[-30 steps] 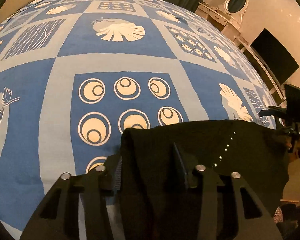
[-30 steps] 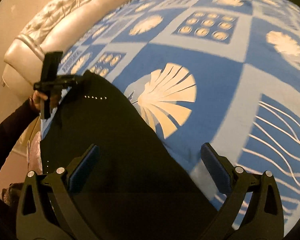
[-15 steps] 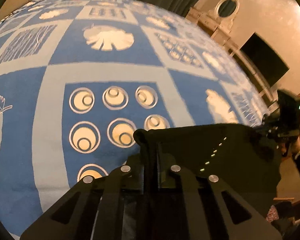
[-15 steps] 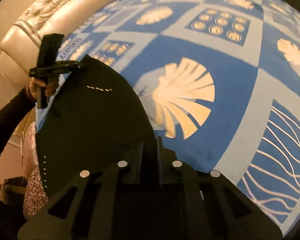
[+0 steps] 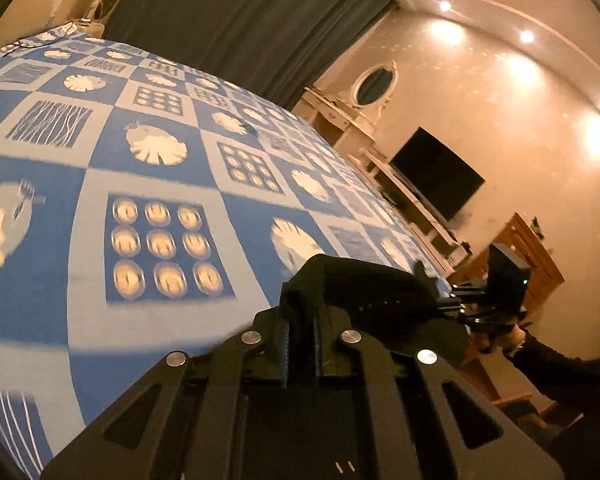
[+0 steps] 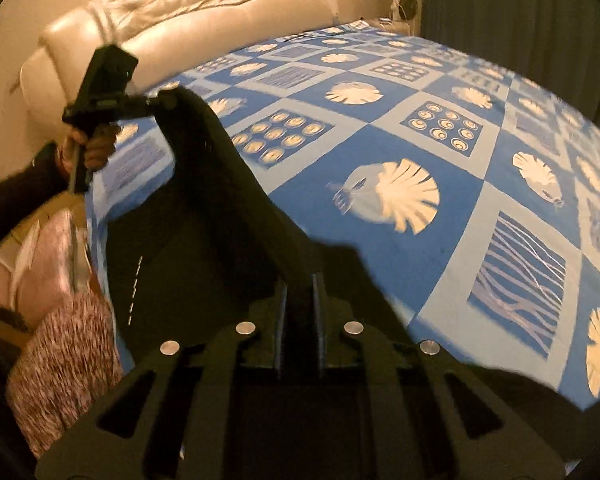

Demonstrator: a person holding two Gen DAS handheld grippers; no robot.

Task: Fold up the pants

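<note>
Two claws: I have the left claw [image 5: 300,340] and the right claw [image 6: 298,312] each clamped on an edge of the black pants [image 6: 220,200].
Pants: raised off the bed [image 5: 80,280] at the near edge, the rest hanging toward the floor.
Long axis: the held edge runs left to right, claw to claw.
Fold direction: I judge the bare bedspread lies on the far side.
Nearer hand: neither; both level.
</note>
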